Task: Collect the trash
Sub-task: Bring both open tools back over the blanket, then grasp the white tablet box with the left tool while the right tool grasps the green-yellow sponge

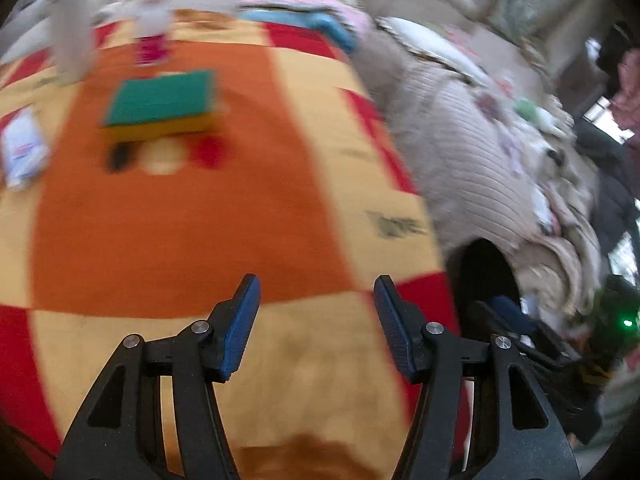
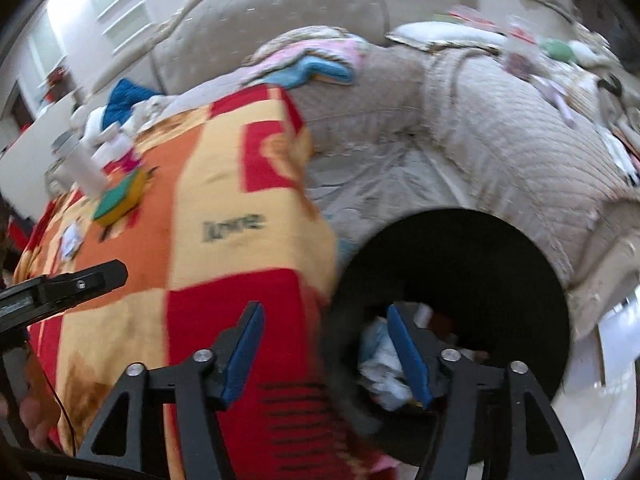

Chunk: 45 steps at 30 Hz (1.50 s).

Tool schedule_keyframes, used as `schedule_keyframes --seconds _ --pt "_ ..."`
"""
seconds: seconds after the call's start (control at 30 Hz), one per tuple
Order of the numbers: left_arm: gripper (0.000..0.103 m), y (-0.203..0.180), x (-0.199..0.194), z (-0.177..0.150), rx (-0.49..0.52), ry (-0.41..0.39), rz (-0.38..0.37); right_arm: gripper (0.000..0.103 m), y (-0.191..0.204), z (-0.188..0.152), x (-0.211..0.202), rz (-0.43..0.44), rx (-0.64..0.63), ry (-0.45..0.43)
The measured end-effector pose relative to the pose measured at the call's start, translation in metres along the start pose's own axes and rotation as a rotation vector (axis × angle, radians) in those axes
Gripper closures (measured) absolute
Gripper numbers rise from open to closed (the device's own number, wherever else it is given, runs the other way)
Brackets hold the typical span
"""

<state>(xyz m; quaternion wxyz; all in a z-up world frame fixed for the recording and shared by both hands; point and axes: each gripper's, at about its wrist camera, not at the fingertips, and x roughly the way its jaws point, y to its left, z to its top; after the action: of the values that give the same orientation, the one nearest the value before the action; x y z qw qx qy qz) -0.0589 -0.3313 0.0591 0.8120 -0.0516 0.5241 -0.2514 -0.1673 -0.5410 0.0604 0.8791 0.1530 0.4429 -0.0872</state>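
Note:
My left gripper (image 1: 316, 292) is open and empty above the orange, yellow and red cloth (image 1: 180, 216) on the table. A green and yellow sponge (image 1: 160, 104) lies ahead of it, and a white wrapper (image 1: 22, 148) lies at the left edge. My right gripper (image 2: 324, 324) is open and empty at the table's right edge, over the rim of a black trash bin (image 2: 520, 280). Crumpled white trash (image 2: 384, 372) lies inside the bin. The bin also shows in the left wrist view (image 1: 484, 276). The sponge (image 2: 120, 196) and wrapper (image 2: 72, 240) show small in the right wrist view.
A white bottle (image 1: 72, 40) and a pink and white container (image 1: 154, 24) stand at the table's far end. A beige sofa (image 2: 500, 140) with folded cloths (image 2: 320, 64) runs behind and to the right. The left gripper's arm (image 2: 64, 284) shows at left.

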Motion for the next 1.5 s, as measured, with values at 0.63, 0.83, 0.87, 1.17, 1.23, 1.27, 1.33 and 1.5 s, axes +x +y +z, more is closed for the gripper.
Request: schedule_keyframes --seconds 0.63,0.83,0.87,1.17,1.23,1.27,1.33,1.5 --pt "0.045 0.217 -0.046 0.081 -0.264 -0.138 0.369 0.026 0.175 0.077 0.075 0.189 -0.247 0.078" --pt "0.045 0.245 -0.024 0.100 -0.382 -0.114 0.352 0.026 0.182 0.107 0.094 0.161 -0.229 0.064" --pt "0.044 0.247 -0.021 0.102 -0.391 -0.112 0.347 0.026 0.183 0.114 0.099 0.156 -0.215 0.061" --pt "0.038 0.250 -0.008 0.108 -0.375 -0.102 0.369 0.025 0.204 0.166 0.142 0.076 -0.221 0.021" --pt "0.038 0.247 -0.007 0.107 -0.336 -0.091 0.370 0.025 0.204 0.174 0.157 0.050 -0.219 0.042" --pt "0.038 0.248 -0.007 0.107 -0.322 -0.088 0.363 0.025 0.204 0.178 0.165 0.039 -0.220 0.053" --pt "0.038 0.249 -0.009 0.105 -0.303 -0.082 0.340 0.025 0.202 0.184 0.182 0.023 -0.228 0.101" --pt "0.038 0.254 -0.012 0.105 -0.280 -0.062 0.295 0.025 0.198 0.172 0.173 0.057 -0.281 0.187"
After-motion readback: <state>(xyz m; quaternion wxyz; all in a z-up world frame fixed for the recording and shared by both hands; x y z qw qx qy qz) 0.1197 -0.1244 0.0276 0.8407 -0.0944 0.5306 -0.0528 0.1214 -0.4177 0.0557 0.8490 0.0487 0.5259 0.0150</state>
